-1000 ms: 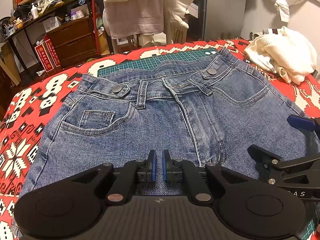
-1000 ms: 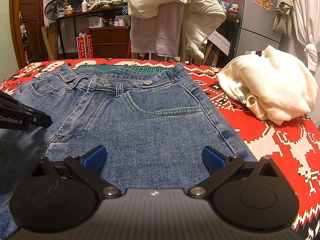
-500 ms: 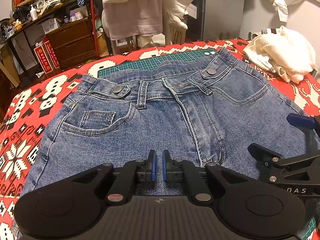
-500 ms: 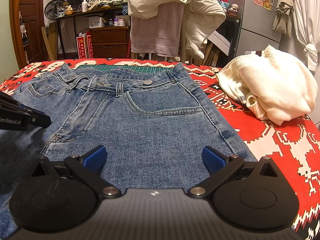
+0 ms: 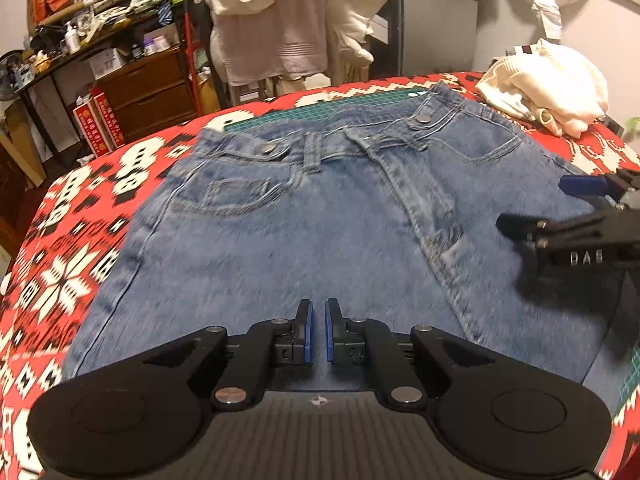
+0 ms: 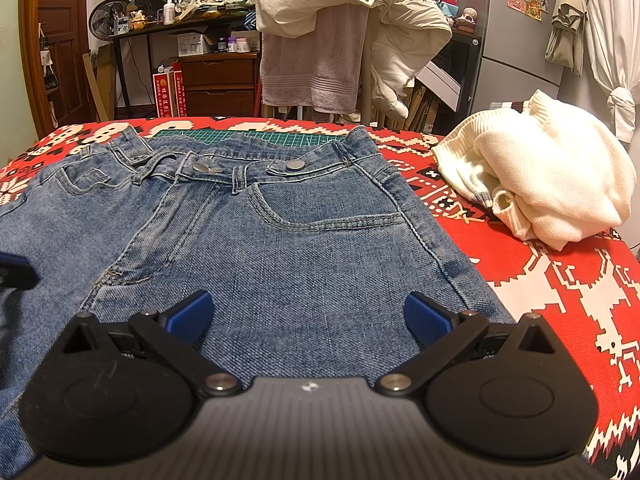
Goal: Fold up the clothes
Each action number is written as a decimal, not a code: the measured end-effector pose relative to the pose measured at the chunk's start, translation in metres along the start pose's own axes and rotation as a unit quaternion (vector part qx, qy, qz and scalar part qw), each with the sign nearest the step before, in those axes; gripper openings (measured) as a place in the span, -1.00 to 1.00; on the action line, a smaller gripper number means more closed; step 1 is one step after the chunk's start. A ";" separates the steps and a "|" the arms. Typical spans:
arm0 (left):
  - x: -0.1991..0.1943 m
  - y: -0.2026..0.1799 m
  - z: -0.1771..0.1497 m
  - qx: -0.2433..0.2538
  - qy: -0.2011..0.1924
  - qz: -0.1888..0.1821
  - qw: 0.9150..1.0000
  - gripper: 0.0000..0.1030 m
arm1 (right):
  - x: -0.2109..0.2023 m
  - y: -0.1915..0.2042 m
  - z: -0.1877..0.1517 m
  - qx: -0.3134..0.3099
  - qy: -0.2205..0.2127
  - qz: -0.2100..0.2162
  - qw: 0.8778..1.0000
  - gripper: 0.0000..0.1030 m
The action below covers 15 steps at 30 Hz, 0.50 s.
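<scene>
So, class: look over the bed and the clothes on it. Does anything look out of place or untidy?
The jeans lie flat and fairly straight, front up. The odd one is the cream sweater, bunched in a heap on the red blanket to their right, unfolded. Nothing looks spilled or damaged.

**Two low cameras looking across the jeans**

The left wrist camera sits just above the lower part of the jeans (image 5: 320,216), close to the denim, and faces up toward the waistband and the towel (image 5: 272,40) hanging beyond it. The right wrist camera rides lower still, nearly skimming the jeans (image 6: 304,248) on the sweater (image 6: 552,184) side, facing the same way. Both views share the waistband, the towel and the sweater; each also catches the other gripper at the edge of its frame.
</scene>
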State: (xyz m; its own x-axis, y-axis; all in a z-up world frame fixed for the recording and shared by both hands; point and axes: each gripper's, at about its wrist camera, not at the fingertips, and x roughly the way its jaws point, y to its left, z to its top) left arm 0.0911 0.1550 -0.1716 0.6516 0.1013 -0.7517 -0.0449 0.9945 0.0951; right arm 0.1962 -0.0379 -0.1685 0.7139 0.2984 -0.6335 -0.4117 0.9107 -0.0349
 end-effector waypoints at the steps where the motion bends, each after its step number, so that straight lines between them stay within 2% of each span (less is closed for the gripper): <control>1: -0.002 0.003 -0.003 -0.002 0.000 0.001 1.000 -0.79 | 0.000 0.000 0.000 0.000 0.000 0.000 1.000 0.99; 15: -0.007 0.014 -0.005 -0.030 0.013 -0.001 0.999 -0.80 | 0.000 0.000 0.000 0.000 0.000 0.000 1.000 0.99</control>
State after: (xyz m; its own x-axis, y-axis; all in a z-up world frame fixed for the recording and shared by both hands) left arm 0.0825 0.1686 -0.1682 0.6326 0.0997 -0.7681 -0.0891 0.9945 0.0557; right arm 0.1966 -0.0380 -0.1687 0.7140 0.2981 -0.6336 -0.4113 0.9108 -0.0350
